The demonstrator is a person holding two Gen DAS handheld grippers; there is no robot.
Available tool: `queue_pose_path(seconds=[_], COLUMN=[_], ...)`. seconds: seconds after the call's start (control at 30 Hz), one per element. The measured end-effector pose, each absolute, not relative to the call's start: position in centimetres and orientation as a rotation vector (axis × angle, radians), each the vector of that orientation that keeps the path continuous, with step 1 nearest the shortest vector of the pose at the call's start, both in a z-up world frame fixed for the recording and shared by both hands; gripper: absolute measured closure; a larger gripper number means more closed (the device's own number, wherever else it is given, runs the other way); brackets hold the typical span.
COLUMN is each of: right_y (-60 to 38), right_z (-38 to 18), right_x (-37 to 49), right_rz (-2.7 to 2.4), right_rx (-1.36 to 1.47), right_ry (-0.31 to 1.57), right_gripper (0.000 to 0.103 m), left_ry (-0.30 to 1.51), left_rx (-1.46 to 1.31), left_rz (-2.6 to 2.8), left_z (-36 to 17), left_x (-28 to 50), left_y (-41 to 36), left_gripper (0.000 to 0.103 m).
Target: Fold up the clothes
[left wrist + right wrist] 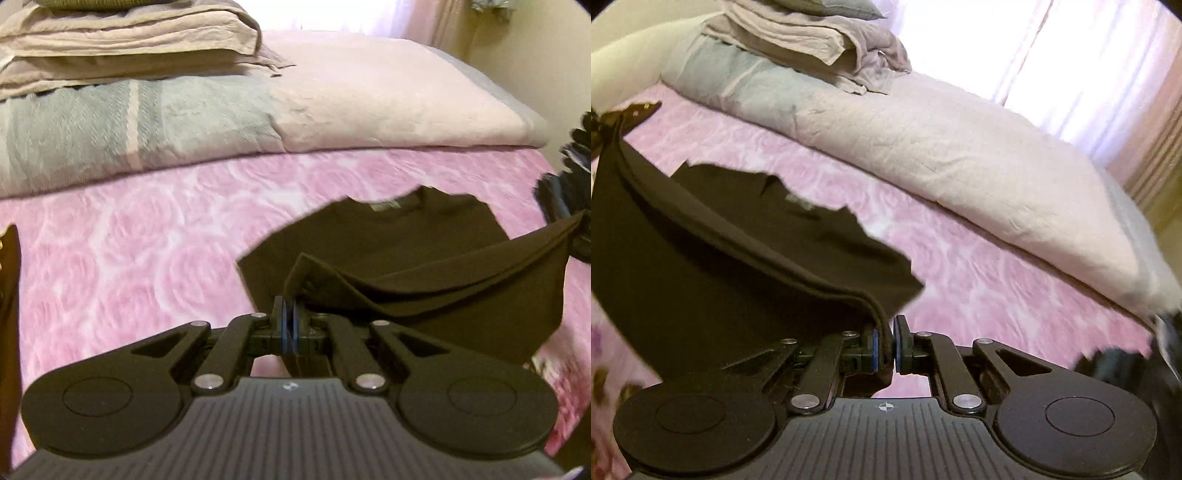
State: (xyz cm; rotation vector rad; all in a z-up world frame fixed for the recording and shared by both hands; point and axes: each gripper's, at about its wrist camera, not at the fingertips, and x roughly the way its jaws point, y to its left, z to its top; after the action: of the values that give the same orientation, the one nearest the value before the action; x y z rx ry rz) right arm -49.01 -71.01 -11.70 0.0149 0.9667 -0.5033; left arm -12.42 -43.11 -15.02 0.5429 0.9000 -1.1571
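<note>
A pink bed [129, 258] fills both frames. On it, right of centre in the left view, lies a dark shirt [369, 236], soft, light and floppy, its near hem lifted and sagging. Left gripper [290, 317] and right gripper [890, 341] each pinch a hem corner, a sound hold.

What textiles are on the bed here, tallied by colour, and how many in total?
Black: 1, the T-shirt, bottom edge lifted by the left gripper and right gripper
Pink: 1, the floral bedspread
Pale beige: 1, the long folded quilt
Grey-green striped: 1, the folded blanket
Taupe: 1, the folded sheet stack
Total: 5
</note>
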Motion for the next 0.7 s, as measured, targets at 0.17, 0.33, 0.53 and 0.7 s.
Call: queue_pose_path(seconds=[0.17,0.33,0.53,0.7], right_y=[-78.7,-83.5,-86.8,-88.6], right_z=[-14.2,-16.5,-19.2,-22.0], right_x=[-44.6,-42.4,-40.8,-39.1], right_rz=[-0.483,-0.506,-0.566,-0.610], right_rx=[0.131,0.245,0.308,0.363], right_ry=[0.984,1.008,1.028,1.029], right_gripper=[0.096,0.096,0.096,0.096], left_ry=[0.905,0.934,0.969,1.004], left_rx=[0.558,0.574,0.562,0.587], left_rz=[-1.125,-1.117,-1.142,-1.124], left_z=[-16.2,-19.4,-23.2,-27.0], left_x=[-10.4,-8.3,-6.1,-4.4], left_y=[-48.0,-51.8,-56.0,-57.5], left_gripper=[0.101,0.101,0.101,0.101])
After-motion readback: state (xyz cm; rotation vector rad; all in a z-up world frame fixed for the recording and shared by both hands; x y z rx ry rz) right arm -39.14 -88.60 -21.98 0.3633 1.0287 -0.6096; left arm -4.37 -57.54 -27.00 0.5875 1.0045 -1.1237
